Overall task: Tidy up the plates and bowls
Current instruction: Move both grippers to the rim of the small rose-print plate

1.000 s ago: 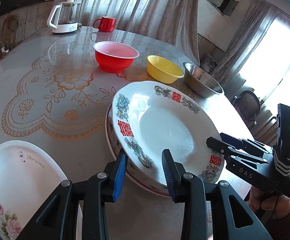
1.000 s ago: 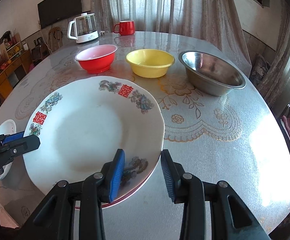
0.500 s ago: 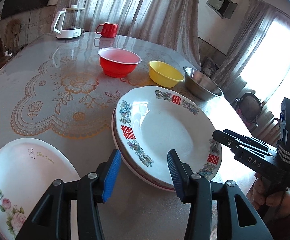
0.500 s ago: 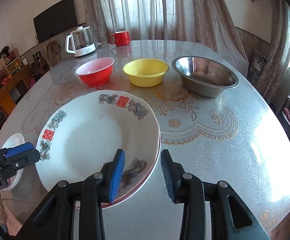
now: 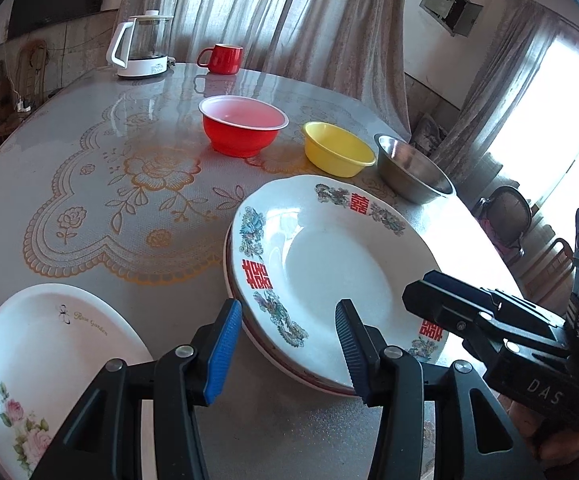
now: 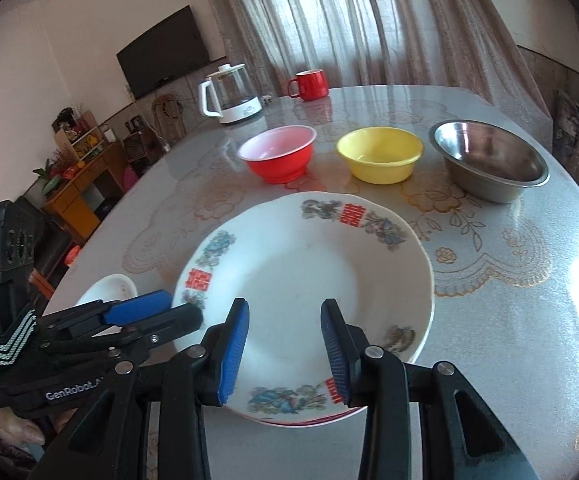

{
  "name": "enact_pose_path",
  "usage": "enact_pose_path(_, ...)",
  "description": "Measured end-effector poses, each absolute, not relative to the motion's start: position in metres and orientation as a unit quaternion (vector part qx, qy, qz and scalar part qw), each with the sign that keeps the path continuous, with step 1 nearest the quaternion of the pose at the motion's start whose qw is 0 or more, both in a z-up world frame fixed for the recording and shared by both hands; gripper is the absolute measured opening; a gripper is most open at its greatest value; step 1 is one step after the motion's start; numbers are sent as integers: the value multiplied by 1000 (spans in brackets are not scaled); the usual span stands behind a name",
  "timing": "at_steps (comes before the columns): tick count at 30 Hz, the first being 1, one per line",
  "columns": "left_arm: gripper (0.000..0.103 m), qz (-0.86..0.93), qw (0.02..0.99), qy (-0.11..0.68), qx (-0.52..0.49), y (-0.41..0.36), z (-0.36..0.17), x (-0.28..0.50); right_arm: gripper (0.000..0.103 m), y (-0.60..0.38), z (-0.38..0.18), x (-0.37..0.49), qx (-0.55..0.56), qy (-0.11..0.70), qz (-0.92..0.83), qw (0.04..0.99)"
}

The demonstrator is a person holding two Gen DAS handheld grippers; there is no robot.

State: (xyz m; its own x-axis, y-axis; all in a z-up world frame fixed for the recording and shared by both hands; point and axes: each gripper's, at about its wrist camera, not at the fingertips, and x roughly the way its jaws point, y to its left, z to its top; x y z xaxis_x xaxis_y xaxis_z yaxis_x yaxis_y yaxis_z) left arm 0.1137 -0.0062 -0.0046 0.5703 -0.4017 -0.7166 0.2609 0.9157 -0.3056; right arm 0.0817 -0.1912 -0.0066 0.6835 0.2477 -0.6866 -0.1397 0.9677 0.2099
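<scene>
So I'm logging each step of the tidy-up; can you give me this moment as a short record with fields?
stacked: patterned plate on another plate with a red rim
loose plate: rose plate, apart from the stack
bowls in a row: red bowl, yellow bowl, steel bowl
back of the table: kettle, red mug
left gripper: open, empty
right gripper: open, empty

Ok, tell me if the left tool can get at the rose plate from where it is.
Probably yes: the rose plate lies bare just beside the left tool, whose fingers stand apart with nothing gripped.
</scene>
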Motion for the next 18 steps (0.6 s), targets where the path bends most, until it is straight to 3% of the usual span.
enact_pose_path(18, 50, -139, 903, 392, -112, 53, 11, 96, 31, -138, -13, 78, 60, 389, 208, 895)
